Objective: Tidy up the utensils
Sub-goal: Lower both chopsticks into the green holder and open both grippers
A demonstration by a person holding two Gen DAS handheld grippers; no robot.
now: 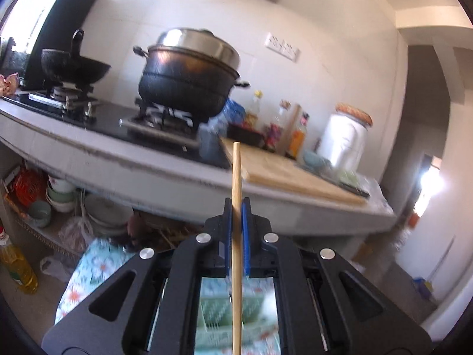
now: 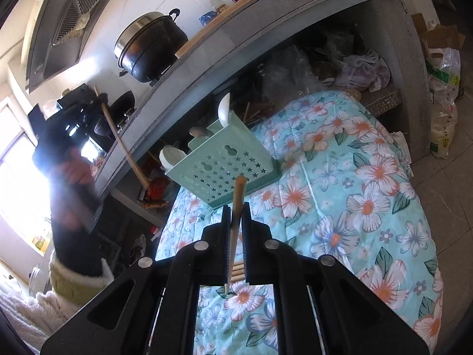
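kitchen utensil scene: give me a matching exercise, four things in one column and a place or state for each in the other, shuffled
1. plain wooden chopstick
2. wooden-handled knife
3. mint-green plastic utensil holder
4. big black lidded pot

a. on the gas burner
b. standing on the floral cloth
c. clamped in the left gripper
d. clamped in the right gripper

Pairs: 1-c, 2-d, 3-b, 4-a
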